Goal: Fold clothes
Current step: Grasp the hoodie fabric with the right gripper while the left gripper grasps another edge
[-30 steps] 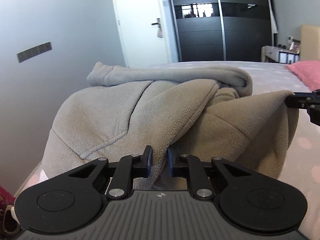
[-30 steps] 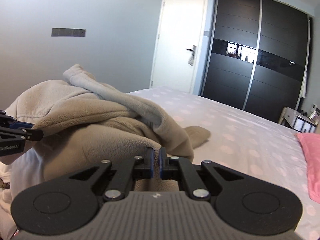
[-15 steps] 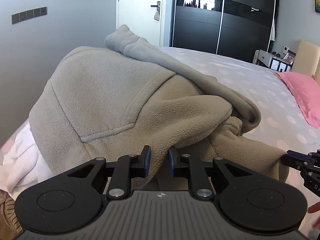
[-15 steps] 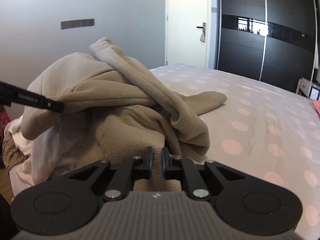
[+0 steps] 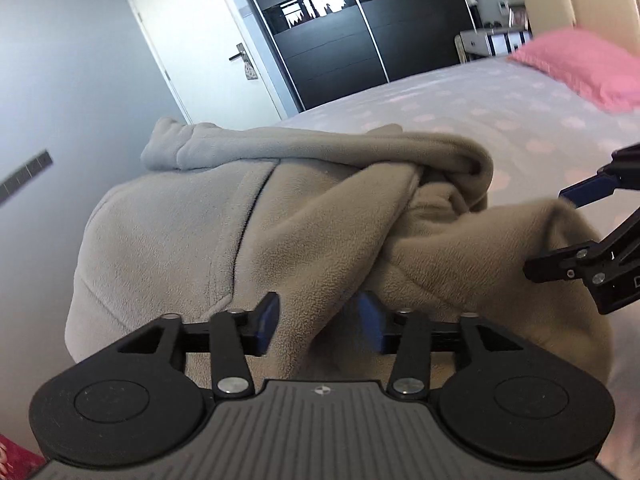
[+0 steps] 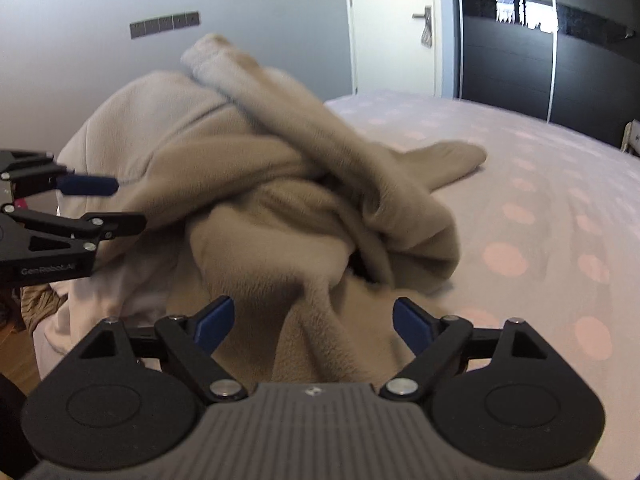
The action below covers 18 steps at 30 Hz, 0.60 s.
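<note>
The beige fleece garment point(image 6: 288, 216) lies bunched on the polka-dot bed point(image 6: 540, 208), soft, thick and likely floppy, so flat hems seem best to pinch; left gripper point(image 5: 318, 316) and right gripper point(image 6: 314, 322) both stand spread, fleece between them ungripped

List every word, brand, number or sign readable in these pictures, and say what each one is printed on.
"GenRobot.AI": white lettering on the black side of the left gripper, seen in the right wrist view; the last letters are faint.
Small round emblem on the grey body behind the jaws, in each wrist view: a symbol, no letters readable.
Grey wall plate: no readable marking.
Nothing readable on the fleece garment.
</note>
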{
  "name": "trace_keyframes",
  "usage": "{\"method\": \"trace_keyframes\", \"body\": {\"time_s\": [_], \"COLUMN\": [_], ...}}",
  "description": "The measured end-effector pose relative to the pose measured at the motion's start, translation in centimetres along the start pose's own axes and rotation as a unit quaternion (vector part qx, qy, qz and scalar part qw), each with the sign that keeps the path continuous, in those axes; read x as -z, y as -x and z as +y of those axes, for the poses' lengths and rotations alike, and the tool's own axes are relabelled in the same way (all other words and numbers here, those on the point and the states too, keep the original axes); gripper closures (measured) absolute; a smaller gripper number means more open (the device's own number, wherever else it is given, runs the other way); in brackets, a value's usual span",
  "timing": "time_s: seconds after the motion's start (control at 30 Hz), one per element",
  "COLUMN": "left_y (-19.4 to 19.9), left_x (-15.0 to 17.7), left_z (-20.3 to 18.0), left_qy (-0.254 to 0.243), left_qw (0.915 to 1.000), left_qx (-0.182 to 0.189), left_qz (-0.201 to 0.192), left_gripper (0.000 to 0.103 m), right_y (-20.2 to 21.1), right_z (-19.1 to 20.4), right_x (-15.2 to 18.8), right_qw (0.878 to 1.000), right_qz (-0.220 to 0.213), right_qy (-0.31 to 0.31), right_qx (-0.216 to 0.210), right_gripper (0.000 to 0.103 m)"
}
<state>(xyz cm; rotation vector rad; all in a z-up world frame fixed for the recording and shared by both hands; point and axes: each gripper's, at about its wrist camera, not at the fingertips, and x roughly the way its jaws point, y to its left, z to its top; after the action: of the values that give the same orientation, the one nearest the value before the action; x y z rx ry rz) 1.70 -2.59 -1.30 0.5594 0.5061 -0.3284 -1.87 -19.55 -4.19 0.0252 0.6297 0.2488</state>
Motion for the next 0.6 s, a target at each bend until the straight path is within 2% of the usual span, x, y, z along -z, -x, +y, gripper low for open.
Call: {"method": "trace_keyframes", "body": {"time_s": [0.07,0.1,0.13,0.17,0.2,0.23,0.3,0.43,0.6], "left_y": [-0.8,-1.1,-1.5,-2.0,-2.4,-2.8,-3.4,-2.4,0.0], "left_x": [0.2,0.3,0.4,0.4,0.5,0.5,0.5,-0.2,-1.5], "left_z": [-0.9,-1.2,-1.6,-1.8,-1.9,-1.7,-1.1,0.6,1.0], "left_qy": [-0.014,-0.019,-0.025,-0.032,-0.035,-0.031,-0.017,0.042,0.047], "left_qw": [0.9998,0.9997,0.9995,0.9989,0.9981,0.9972,0.9955,0.9972,0.9982], "left_qx": [-0.010,-0.011,-0.017,-0.030,-0.045,-0.062,-0.087,-0.052,-0.034], "left_qz": [0.006,0.007,0.010,0.017,0.022,0.026,0.033,0.034,0.010], "left_gripper": [0.057,0.057,0.057,0.057,0.057,0.058,0.071,0.082,0.090], "right_y": [-0.9,-1.2,-1.5,-1.8,-1.9,-2.1,-1.9,-0.7,2.7], "right_z": [0.1,0.2,0.3,0.3,0.2,0.0,-0.2,0.1,0.5], "right_x": [0.1,0.2,0.2,0.2,0.3,0.3,0.3,0.3,-0.4], "right_qw": [1.000,1.000,1.000,1.000,1.000,1.000,1.000,0.999,0.992], "right_qz": [0.004,0.004,0.003,0.003,0.008,0.013,0.014,-0.004,-0.043], "right_qy": [0.002,0.005,0.009,0.011,0.006,0.000,-0.006,0.005,0.029], "right_qx": [-0.004,-0.002,-0.001,0.001,0.005,0.008,0.015,0.047,0.112], "right_gripper": [0.016,0.021,0.035,0.045,0.063,0.076,0.082,0.086,0.089]}}
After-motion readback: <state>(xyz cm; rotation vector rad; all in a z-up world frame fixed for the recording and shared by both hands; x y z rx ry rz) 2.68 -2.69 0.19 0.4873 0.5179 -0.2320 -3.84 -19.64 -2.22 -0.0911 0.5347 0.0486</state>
